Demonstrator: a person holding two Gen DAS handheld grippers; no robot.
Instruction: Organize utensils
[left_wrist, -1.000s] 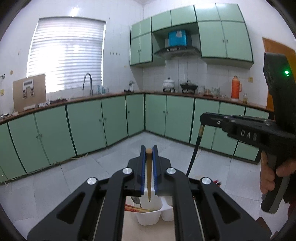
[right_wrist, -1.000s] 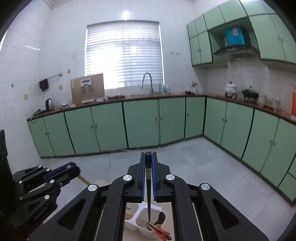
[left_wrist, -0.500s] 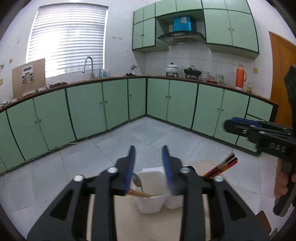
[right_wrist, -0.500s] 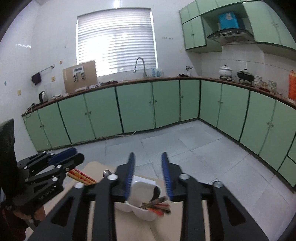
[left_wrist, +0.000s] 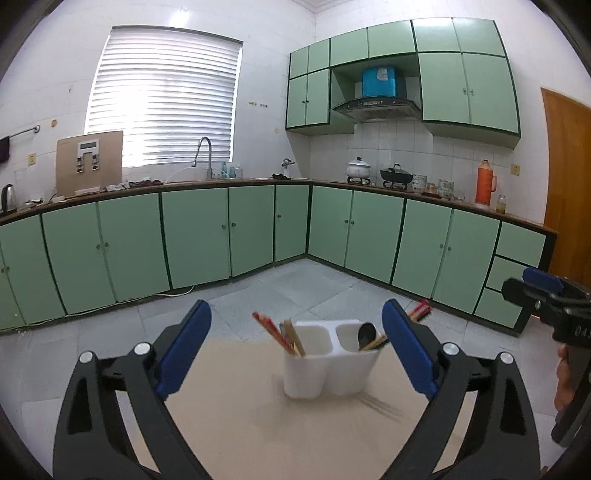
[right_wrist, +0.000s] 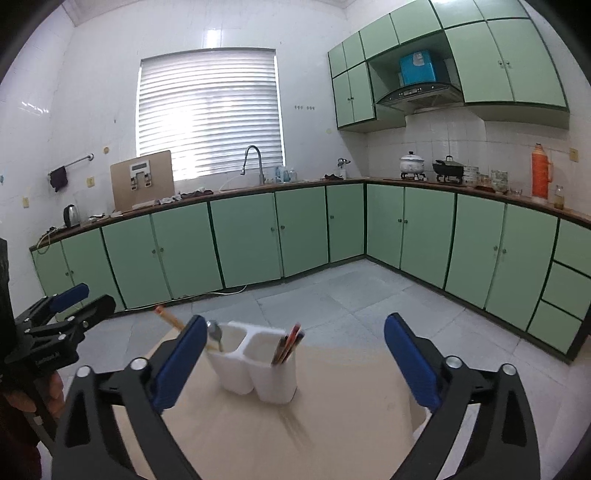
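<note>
A white two-compartment utensil holder (left_wrist: 330, 360) stands on a beige table (left_wrist: 240, 413). In the left wrist view its left cup holds red and wooden chopsticks (left_wrist: 280, 334); its right cup holds a dark spoon (left_wrist: 366, 332) and more chopsticks. My left gripper (left_wrist: 295, 354) is wide open and empty, pulled back from the holder. In the right wrist view the holder (right_wrist: 258, 365) shows a metal spoon (right_wrist: 215, 334) and chopsticks (right_wrist: 288, 343). My right gripper (right_wrist: 293, 363) is wide open and empty, also back from the holder.
Green kitchen cabinets (left_wrist: 229, 236) line the far walls across a grey tiled floor (left_wrist: 295, 284). The other gripper shows at the right edge of the left wrist view (left_wrist: 554, 306) and the left edge of the right wrist view (right_wrist: 55, 325).
Both grippers held a chopstick a second ago, opened and dropped them into the holder. Both have since opened wider and pulled back from the holder.
</note>
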